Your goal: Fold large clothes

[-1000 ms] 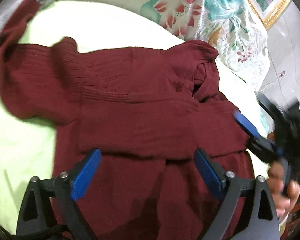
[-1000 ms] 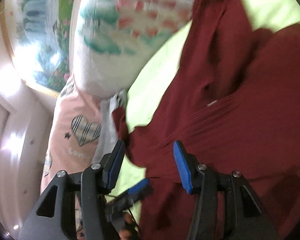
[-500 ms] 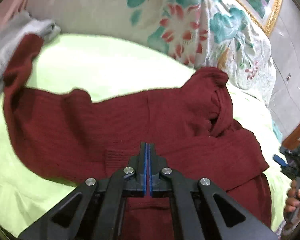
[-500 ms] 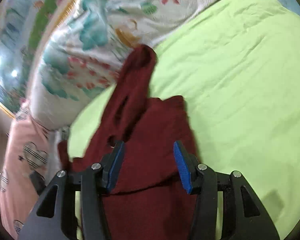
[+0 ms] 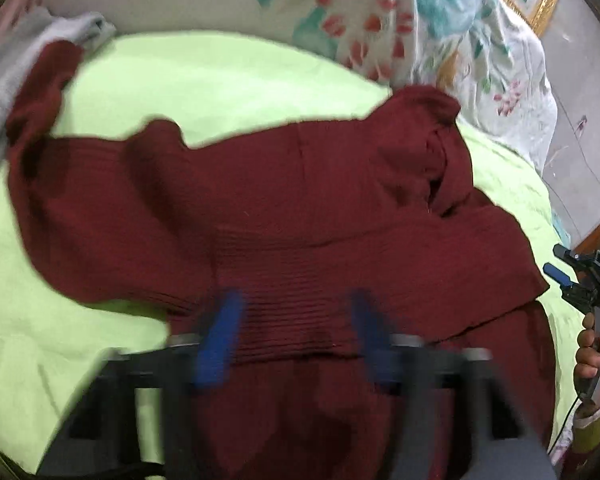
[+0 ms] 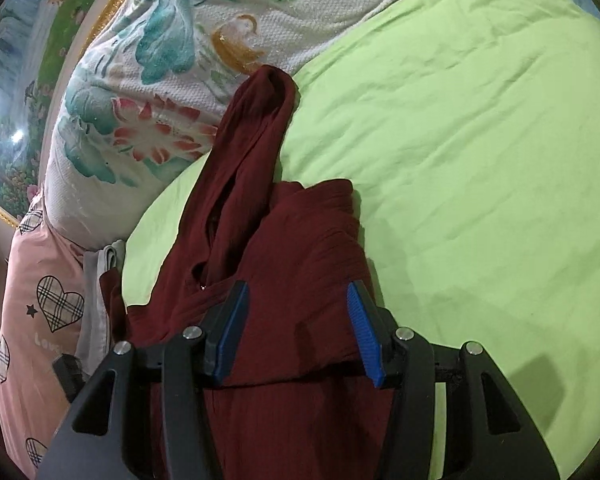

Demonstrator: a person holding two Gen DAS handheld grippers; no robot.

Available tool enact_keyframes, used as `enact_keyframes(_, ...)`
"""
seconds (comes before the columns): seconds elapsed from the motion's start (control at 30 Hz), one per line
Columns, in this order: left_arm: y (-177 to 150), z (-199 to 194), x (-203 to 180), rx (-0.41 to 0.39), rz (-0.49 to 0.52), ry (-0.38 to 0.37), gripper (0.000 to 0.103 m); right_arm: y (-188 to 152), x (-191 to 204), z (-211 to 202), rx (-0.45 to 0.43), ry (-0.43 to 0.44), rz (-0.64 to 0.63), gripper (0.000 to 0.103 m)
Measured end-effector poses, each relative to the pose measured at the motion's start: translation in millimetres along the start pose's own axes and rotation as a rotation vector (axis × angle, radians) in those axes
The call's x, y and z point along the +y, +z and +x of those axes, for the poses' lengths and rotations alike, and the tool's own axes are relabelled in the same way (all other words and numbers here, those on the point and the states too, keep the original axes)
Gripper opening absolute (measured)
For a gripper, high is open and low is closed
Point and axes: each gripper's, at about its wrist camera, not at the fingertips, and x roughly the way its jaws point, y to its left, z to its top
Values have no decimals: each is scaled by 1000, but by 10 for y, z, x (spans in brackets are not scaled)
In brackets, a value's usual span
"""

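A dark red knit hooded sweater (image 5: 300, 216) lies spread on a lime green bed sheet (image 5: 204, 80). One sleeve reaches far left; the hood lies toward the pillows. My left gripper (image 5: 296, 332) is open and blurred, hovering over the sweater's ribbed folded edge. My right gripper (image 6: 300, 328) is open over the sweater (image 6: 292, 264) near the hood (image 6: 252, 144), holding nothing. The right gripper also shows at the right edge of the left wrist view (image 5: 580, 280), in a hand.
A floral quilt (image 5: 380, 12) is bunched along the head of the bed. A grey garment (image 5: 28, 52) lies at the far left by the sleeve. A pink pillow with plaid hearts (image 6: 40, 300) sits at the left. Green sheet (image 6: 480, 160) extends to the right.
My left gripper was shut half a second ago and has opened again, dropping back over the sweater. My right gripper stays open and has settled closer over the hood side.
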Motion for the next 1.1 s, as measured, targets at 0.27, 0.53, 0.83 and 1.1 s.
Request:
enact_keyframes(0.27,142,-44,148,-94,-30,65,0,78,-92,5,-10,-22,-8,52)
enact_keyframes(0.53,134,-249,134,-85,-22,-139,0,154,-231,412,73,-15,26,52)
enact_keyframes(0.83,-43,322,-29,79,53,-62,3,116,-239,767,200,19,15,52)
enact_keyframes(1.1,44,339,-174,85,71,-89,1,172,-84,519,96,-73,-56,7)
